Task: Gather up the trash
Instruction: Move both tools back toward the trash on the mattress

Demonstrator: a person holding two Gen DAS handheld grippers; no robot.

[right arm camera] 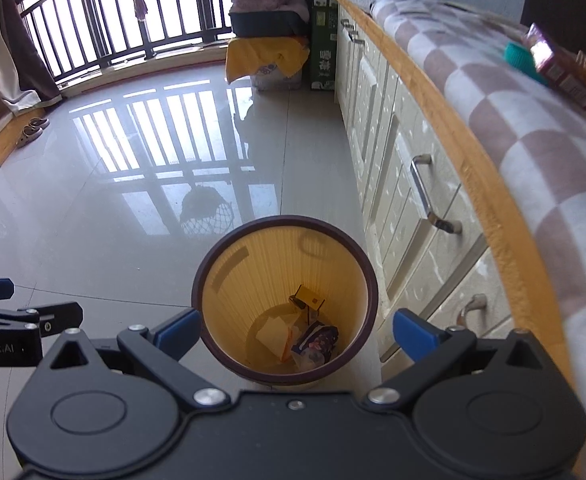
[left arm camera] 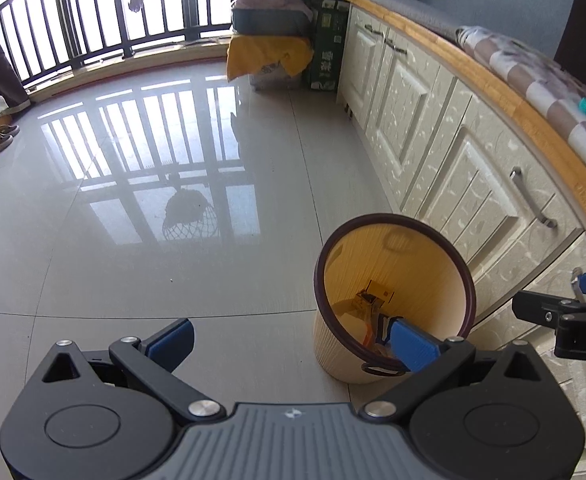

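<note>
A round beige waste bin (left arm camera: pixel 445 256) (right arm camera: pixel 229 264) with a dark rim stands on the tiled floor beside the cabinets. Inside it lie a small yellow box (right arm camera: pixel 308 298), pale paper (right arm camera: pixel 273 334) and a dark printed wrapper (right arm camera: pixel 319 338). My left gripper (left arm camera: pixel 293 342) hangs open above the floor left of the bin, nothing between its blue pads. My right gripper (right arm camera: pixel 297 334) is open directly over the bin's mouth, also empty. Each gripper shows at the edge of the other's view. On the counter's checked cloth (right arm camera: pixel 493 92) lie a teal object (right arm camera: pixel 519 56) and a red-purple packet (right arm camera: pixel 565 72).
Cream cabinets with metal handles (right arm camera: pixel 425 196) run along the right under a wooden counter edge (left arm camera: pixel 493 84). At the far end stand a yellow-draped box (left arm camera: pixel 267 60) and green cartons (left arm camera: pixel 327 48). A balcony railing (left arm camera: pixel 93 20) closes the back; slippers (left arm camera: pixel 1 140) lie at the far left.
</note>
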